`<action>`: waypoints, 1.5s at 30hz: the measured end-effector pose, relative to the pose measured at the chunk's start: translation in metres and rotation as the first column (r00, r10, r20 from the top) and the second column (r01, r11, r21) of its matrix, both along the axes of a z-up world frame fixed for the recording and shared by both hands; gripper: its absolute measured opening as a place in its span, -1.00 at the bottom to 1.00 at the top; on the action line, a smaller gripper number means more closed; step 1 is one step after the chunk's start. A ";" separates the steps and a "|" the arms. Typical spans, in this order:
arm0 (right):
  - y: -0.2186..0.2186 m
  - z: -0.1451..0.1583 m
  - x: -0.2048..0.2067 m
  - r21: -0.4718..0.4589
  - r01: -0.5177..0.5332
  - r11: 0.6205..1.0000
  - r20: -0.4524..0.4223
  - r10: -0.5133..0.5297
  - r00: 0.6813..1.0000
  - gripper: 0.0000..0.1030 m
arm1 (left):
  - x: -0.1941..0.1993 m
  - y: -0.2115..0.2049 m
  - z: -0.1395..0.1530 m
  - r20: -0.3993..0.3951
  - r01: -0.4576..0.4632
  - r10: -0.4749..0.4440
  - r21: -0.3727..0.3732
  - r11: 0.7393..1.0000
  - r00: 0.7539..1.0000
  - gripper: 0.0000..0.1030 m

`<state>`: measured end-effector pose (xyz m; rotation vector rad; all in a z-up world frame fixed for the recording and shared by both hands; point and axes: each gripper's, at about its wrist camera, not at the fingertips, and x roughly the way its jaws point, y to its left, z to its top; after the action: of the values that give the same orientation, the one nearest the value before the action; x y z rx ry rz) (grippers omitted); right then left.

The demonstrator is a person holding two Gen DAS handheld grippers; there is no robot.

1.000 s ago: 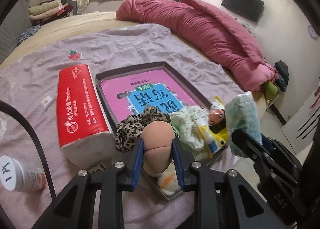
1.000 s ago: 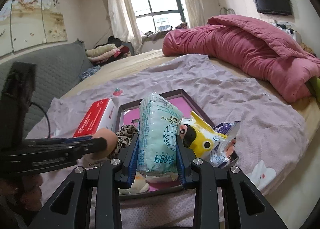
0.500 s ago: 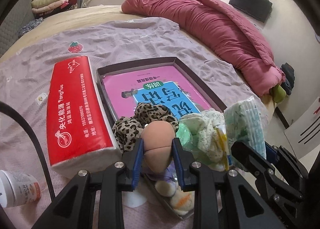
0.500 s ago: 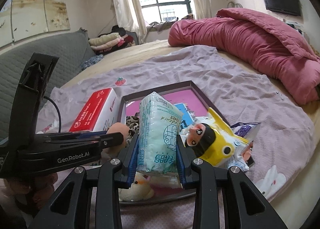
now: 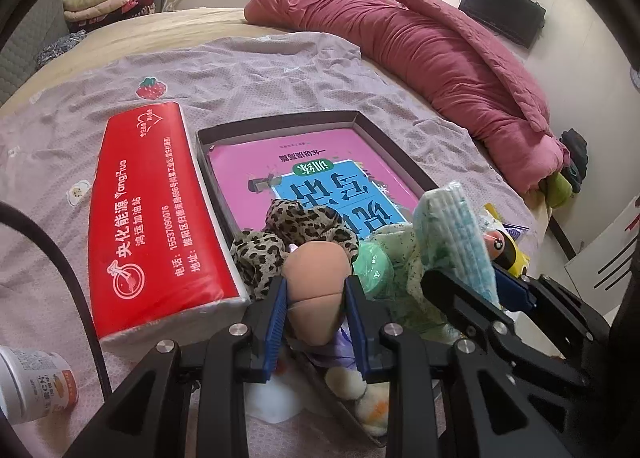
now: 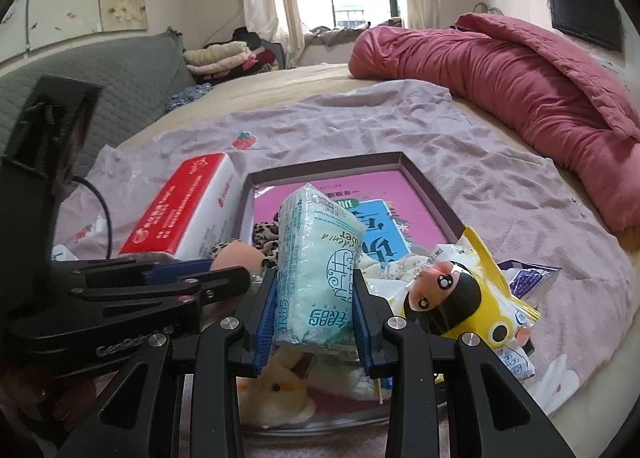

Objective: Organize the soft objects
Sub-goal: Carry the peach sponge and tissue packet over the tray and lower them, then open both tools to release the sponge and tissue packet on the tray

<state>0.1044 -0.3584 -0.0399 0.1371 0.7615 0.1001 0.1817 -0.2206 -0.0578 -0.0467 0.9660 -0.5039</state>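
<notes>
My left gripper (image 5: 316,298) is shut on a tan sponge ball (image 5: 316,286) and holds it over the near end of a dark shallow box (image 5: 280,126). My right gripper (image 6: 314,310) is shut on a pale green tissue pack (image 6: 316,266), also over the box's (image 6: 320,166) near end; the pack shows in the left wrist view (image 5: 456,234). In the box lie a pink and blue book (image 5: 320,174), a leopard-print scrunchie (image 5: 292,234), a green floral cloth (image 5: 396,258) and a cream plush (image 6: 276,394).
A red tissue pack (image 5: 156,210) lies left of the box on the lilac sheet (image 5: 280,70). A yellow snack bag with a doll face (image 6: 468,294) leans at the box's right. A small white jar (image 5: 32,382) stands near left. A rolled pink duvet (image 5: 440,54) lies behind.
Both grippers have moved forward and lower over the box with their loads still held. The sponge ball now sits nearer the scrunchie.
</notes>
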 end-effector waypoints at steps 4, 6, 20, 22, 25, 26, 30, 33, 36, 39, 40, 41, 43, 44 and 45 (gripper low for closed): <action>-0.002 -0.005 0.008 0.008 0.008 1.000 -0.025 -0.008 1.000 -0.32 | -0.001 0.001 0.000 -0.001 0.002 -0.002 -0.008 1.000 1.000 -0.43; -0.004 -0.008 0.011 0.015 0.006 1.000 -0.035 -0.006 0.999 -0.31 | -0.001 0.002 0.000 -0.001 0.003 -0.003 -0.008 1.000 1.000 -0.43; -0.022 0.003 -0.003 0.129 0.024 0.991 0.051 -0.031 0.998 0.28 | -0.002 0.003 0.000 -0.012 0.003 -0.003 -0.024 1.000 1.000 -0.37; -0.025 0.008 -0.010 0.137 0.036 0.990 0.071 -0.046 0.996 0.31 | -0.001 0.004 0.000 -0.025 -0.004 0.003 -0.037 0.999 1.000 -0.36; -0.030 0.013 -0.020 0.153 0.055 0.987 0.077 -0.068 0.995 0.34 | -0.002 0.005 0.002 -0.031 -0.004 0.003 -0.045 0.999 1.000 -0.34; -0.032 0.014 -0.023 0.157 0.066 0.985 0.076 -0.078 0.994 0.34 | -0.002 0.005 0.003 -0.030 -0.001 0.000 -0.048 0.999 1.000 -0.33; -0.040 0.018 -0.033 0.177 0.103 0.979 0.066 -0.116 0.991 0.35 | -0.007 0.008 0.010 -0.025 0.011 -0.013 -0.088 0.996 1.000 -0.04; -0.044 0.022 -0.039 0.186 0.129 0.974 0.066 -0.143 0.988 0.37 | -0.010 0.009 0.017 -0.007 0.017 -0.017 -0.090 0.996 1.000 0.01; -0.045 0.027 -0.044 0.179 0.147 0.973 0.067 -0.161 0.985 0.38 | -0.012 0.011 0.024 0.007 0.014 -0.014 -0.094 0.995 1.000 0.03; -0.045 0.034 -0.050 0.174 0.158 0.972 0.071 -0.172 0.982 0.38 | -0.018 0.017 0.033 0.018 0.002 0.000 -0.104 0.995 1.000 0.05; -0.044 0.037 -0.052 0.176 0.159 0.972 0.072 -0.174 0.982 0.39 | -0.022 0.019 0.036 0.022 0.001 0.002 -0.103 0.995 1.000 0.06; -0.042 0.041 -0.055 0.178 0.157 0.972 0.073 -0.172 0.982 0.39 | -0.026 0.020 0.040 0.034 -0.001 0.004 -0.099 0.995 0.999 0.08; -0.038 0.047 -0.059 0.178 0.153 0.972 0.075 -0.169 0.983 0.39 | -0.035 0.024 0.048 0.064 -0.013 0.017 -0.070 0.997 0.998 0.14; -0.035 0.051 -0.062 0.171 0.155 0.973 0.077 -0.170 0.982 0.40 | -0.040 0.026 0.052 0.077 -0.021 0.025 -0.055 0.998 0.997 0.16; -0.032 0.056 -0.066 0.160 0.160 0.974 0.082 -0.174 0.981 0.40 | -0.046 0.029 0.057 0.085 -0.033 0.037 -0.045 0.998 0.996 0.18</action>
<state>0.0384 -0.3902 0.0161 0.3400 0.6440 0.0045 0.1360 -0.1920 -0.0012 -0.0806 0.8684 -0.4909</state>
